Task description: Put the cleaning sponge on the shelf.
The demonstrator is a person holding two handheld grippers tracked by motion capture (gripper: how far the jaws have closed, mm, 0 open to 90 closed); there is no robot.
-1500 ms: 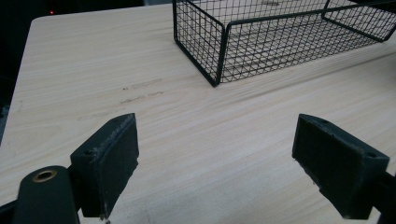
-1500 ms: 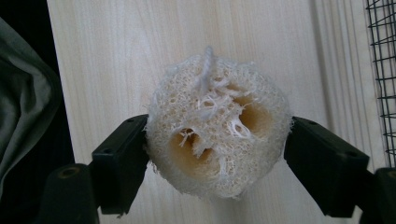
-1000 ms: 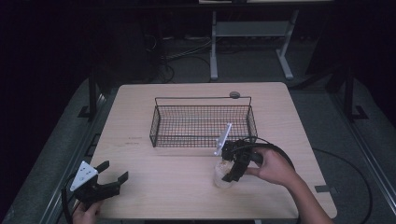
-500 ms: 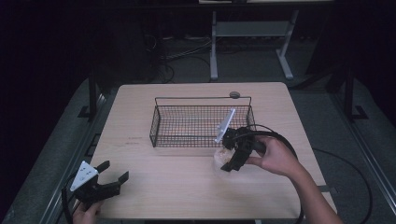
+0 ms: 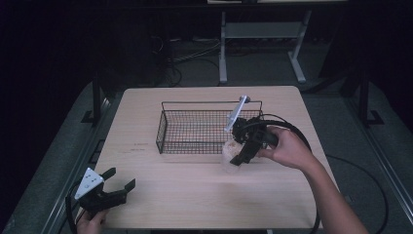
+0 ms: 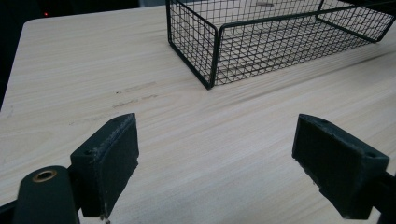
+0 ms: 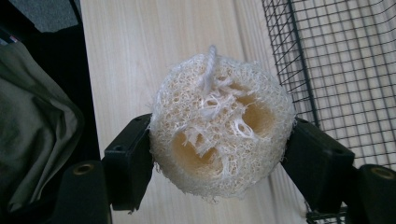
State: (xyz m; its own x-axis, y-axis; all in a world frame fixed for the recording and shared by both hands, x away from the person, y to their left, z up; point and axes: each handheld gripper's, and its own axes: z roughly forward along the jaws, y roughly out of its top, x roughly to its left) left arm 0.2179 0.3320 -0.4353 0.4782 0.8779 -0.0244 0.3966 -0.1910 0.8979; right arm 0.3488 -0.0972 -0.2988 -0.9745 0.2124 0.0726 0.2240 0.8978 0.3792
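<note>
Carried toward the far side of the worktop (image 5: 195, 195) since the earlier frame, the right gripper (image 5: 246, 146) now sits at the wire basket's (image 5: 165, 127) near right corner. Its 2 jaws are clenched on a pale loofah sponge (image 7: 222, 128), held above the wood just beside the mesh. Near the front left corner, the left gripper (image 5: 119, 183) rests with jaws spread wide, grasping nothing.

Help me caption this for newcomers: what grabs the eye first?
The pale loofah sponge clamped in the right gripper, beside the near right corner of the black wire basket at mid-table. The left gripper waits open at the near left corner.
</note>
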